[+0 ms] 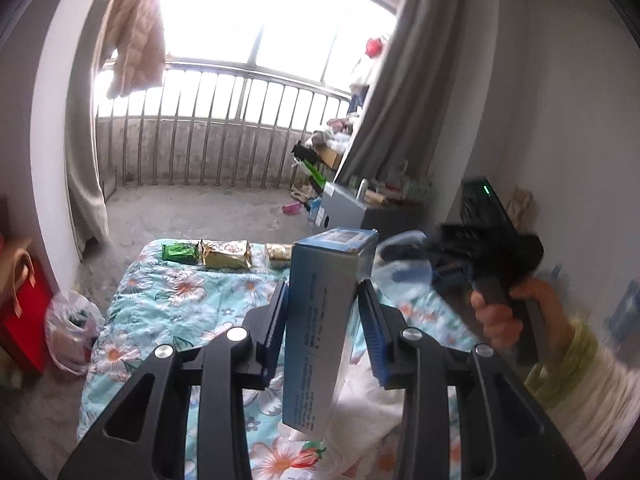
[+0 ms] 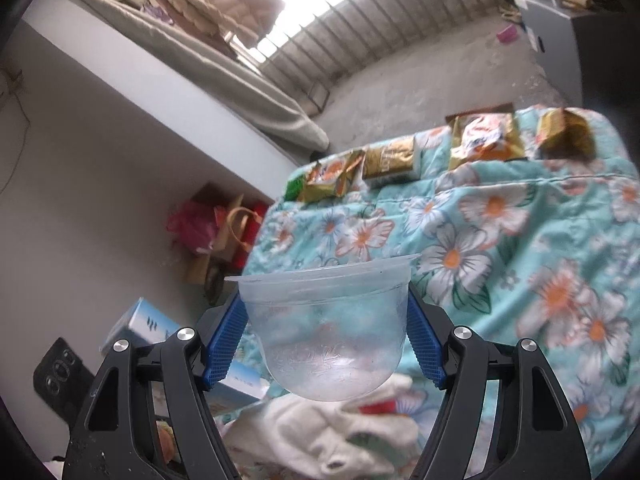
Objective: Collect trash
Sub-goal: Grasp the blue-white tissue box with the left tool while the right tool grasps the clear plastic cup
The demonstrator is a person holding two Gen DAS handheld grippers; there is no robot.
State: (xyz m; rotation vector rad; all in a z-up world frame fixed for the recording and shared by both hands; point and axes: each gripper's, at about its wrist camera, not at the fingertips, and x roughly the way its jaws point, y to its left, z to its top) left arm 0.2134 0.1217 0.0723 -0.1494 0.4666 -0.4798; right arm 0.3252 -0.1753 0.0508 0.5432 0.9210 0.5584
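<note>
My left gripper is shut on a tall blue and grey carton and holds it upright above the floral quilt. My right gripper is shut on a clear plastic bowl, held above the quilt. In the left wrist view the right gripper shows blurred at the right with the bowl in it, held by a hand. Green and gold snack wrappers lie along the quilt's far edge; they also show in the right wrist view.
A plastic trash bag sits on the floor left of the bed, beside a red box. White cloth lies on the quilt below the bowl. A grey cabinet stands beyond the bed. Railings close the balcony.
</note>
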